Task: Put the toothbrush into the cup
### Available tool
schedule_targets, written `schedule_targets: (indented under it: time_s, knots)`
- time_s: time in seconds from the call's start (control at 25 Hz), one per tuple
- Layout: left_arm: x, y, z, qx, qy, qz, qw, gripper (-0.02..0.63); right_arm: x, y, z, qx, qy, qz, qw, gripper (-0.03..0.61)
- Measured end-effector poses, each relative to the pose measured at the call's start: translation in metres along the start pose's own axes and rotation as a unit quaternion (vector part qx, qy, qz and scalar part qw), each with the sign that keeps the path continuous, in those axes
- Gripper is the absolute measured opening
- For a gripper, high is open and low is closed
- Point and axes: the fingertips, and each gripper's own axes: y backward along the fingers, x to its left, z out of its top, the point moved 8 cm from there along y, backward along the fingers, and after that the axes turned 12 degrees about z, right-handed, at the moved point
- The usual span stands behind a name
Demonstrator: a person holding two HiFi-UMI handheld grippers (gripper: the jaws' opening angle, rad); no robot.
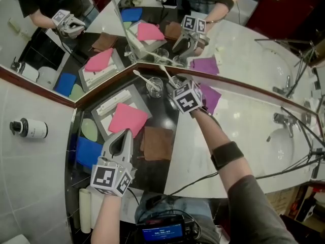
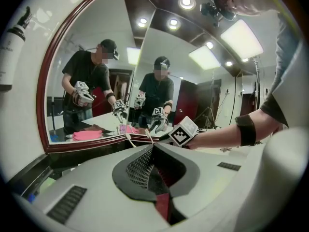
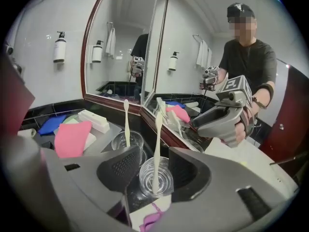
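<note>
Two clear glass cups stand in the mirror corner of the black counter. The nearer cup (image 3: 156,177) (image 1: 175,81) holds a cream toothbrush (image 3: 158,139) (image 1: 167,72) that stands upright in it. My right gripper (image 3: 154,156) (image 1: 177,88) is open, its jaws on either side of this cup, and no pad touches the brush. The farther cup (image 3: 128,141) (image 1: 155,87) holds a second toothbrush (image 3: 126,117) (image 1: 139,77). My left gripper (image 1: 126,132) (image 2: 152,146) is shut and empty, low at the front of the counter, pointing towards the mirror.
A pink cloth (image 1: 127,118) lies on a grey tray (image 1: 109,123) beside a white box (image 1: 114,101). A brown cloth (image 1: 156,142), blue cloth (image 1: 87,151) and purple cloth (image 1: 210,96) lie around. A sink (image 1: 284,146) with faucet (image 1: 282,118) is right; mirrors rise behind.
</note>
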Motion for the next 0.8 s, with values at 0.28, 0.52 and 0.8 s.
schedule_targets:
  time_s: [0.28,0.52,0.8]
  knots:
    - [0.006,-0.008,-0.020,0.008,0.020,-0.002,0.9998,0.000,-0.007,-0.033,0.001,0.046,0.052,-0.005,0.998,0.202]
    - [0.010,-0.005,-0.030,0.017,0.030,0.002,0.9994,0.000,-0.008,-0.051,-0.001,0.073,0.065,-0.008,0.995,0.142]
    - [0.017,-0.001,-0.036,0.020,0.039,0.008,0.9990,0.000,-0.008,-0.049,-0.002,0.067,0.072,-0.022,0.995,0.060]
